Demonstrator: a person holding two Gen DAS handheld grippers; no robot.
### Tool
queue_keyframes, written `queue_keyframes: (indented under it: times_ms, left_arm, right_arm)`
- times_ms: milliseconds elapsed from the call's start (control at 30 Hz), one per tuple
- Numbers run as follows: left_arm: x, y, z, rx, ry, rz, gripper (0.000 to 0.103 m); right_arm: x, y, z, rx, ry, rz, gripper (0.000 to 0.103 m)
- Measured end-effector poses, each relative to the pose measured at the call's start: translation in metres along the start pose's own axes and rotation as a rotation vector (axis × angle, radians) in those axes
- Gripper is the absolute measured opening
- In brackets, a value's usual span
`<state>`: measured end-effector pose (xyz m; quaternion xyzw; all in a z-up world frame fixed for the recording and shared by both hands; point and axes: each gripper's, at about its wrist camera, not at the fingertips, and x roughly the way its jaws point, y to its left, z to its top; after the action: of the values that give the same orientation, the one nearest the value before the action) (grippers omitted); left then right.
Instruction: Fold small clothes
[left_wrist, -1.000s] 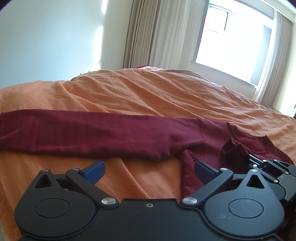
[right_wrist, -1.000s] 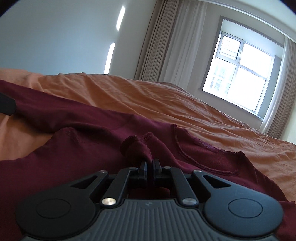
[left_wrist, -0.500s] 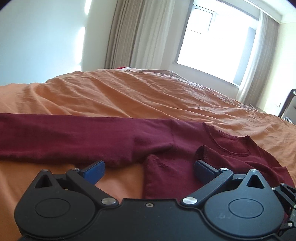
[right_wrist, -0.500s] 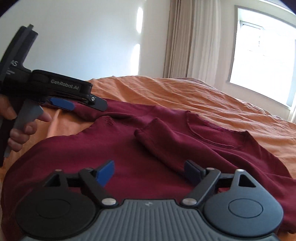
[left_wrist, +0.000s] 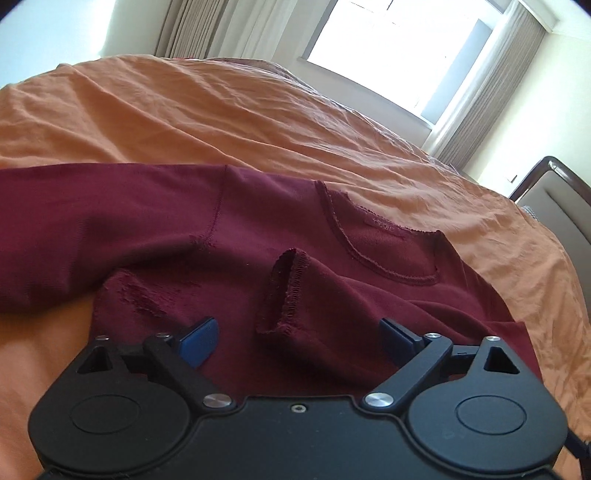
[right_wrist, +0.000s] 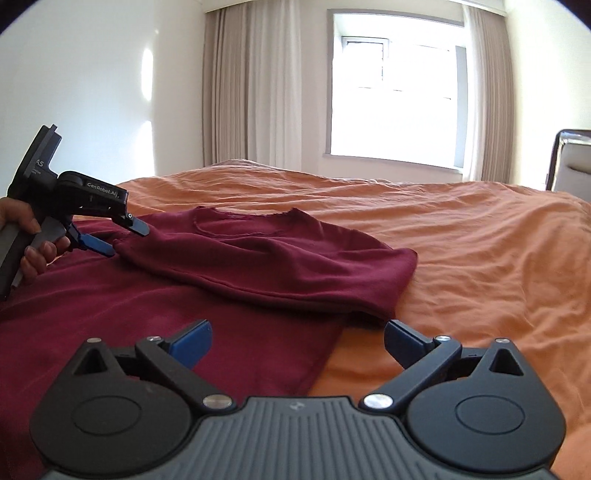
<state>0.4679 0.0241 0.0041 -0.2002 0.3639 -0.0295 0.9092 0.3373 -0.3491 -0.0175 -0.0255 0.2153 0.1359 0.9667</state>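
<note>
A soft, limp maroon long-sleeved knit top lies part-folded on the orange-sheeted bed, both hand-held grippers, left and right, spread wide and empty, its outstretched sleeve cuff likely the best hold.

Bed covered by a wrinkled orange sheet.
A dark red long-sleeved top is spread flat on its near left part.
</note>
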Motion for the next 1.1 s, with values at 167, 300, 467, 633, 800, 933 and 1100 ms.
queue_keyframes:
  times_ms: [167,300,467,633,800,933,1100]
  left_arm:
    - [0.005,-0.005,0.004,-0.072,-0.017,-0.026,0.015]
    - [-0.014,-0.019,0.005,0.017,-0.12,-0.061,0.007]
    - [-0.039,-0.03,-0.007,0.213,-0.239,-0.109,0.007]
    - [-0.017,-0.012,-0.019,0.217,-0.127,0.005,0.011]
    - [-0.02,0.005,-0.021,0.157,-0.098,0.011,0.052]
    - [-0.03,-0.002,-0.02,0.171,-0.159,0.024,0.08]
    - [-0.012,-0.012,-0.01,0.155,-0.172,0.121,0.086]
  right_arm:
    - [0.0,-0.016,-0.006,0.073,0.002,-0.009,0.102]
    - [0.002,-0.017,-0.008,0.079,-0.006,-0.007,0.102]
    - [0.005,-0.013,-0.008,0.058,-0.003,-0.011,0.102]
    - [0.006,-0.013,-0.003,0.052,-0.002,-0.006,0.102]
    - [0.013,-0.022,0.012,0.034,-0.007,-0.026,0.103]
    - [0.039,-0.042,0.033,0.071,0.015,-0.064,0.103]
    - [0.088,-0.079,0.062,0.176,0.048,-0.106,0.086]
